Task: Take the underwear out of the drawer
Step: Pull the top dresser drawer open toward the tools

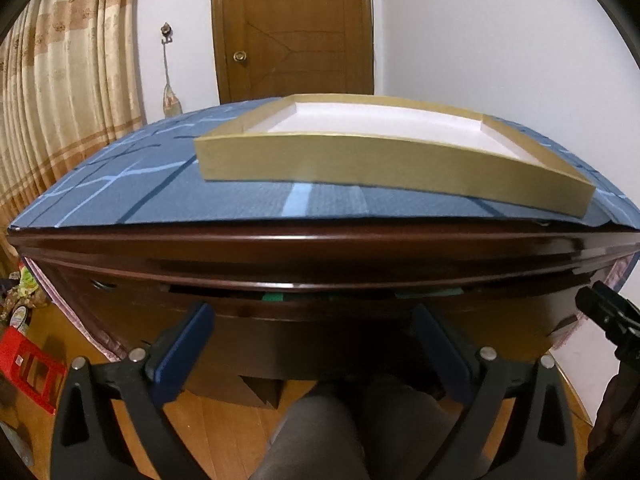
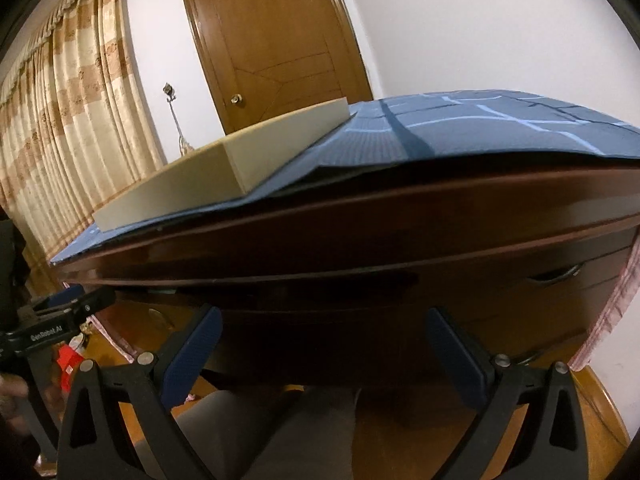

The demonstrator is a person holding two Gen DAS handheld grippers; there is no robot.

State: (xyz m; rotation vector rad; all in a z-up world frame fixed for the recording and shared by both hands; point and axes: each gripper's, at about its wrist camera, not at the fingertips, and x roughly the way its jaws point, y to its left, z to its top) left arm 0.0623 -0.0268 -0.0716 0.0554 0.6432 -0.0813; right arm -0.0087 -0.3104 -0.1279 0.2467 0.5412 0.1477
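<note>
Left gripper (image 1: 312, 344) is hanging wide apart w/ nothing between its blue pads (image 1: 182, 354) — hovering level in front of the dark wood drawer (image 1: 304, 312), which is sitting slightly ajar. Green fabric (image 1: 274, 297), maybe the underwear, is peeking thru the gap. Right gripper (image 2: 322, 350) is also gaping, empty, near the drawer front. Above, a shallow tray (image 1: 360, 160) is resting on the blue-covered tabletop (image 1: 120, 184).
</note>
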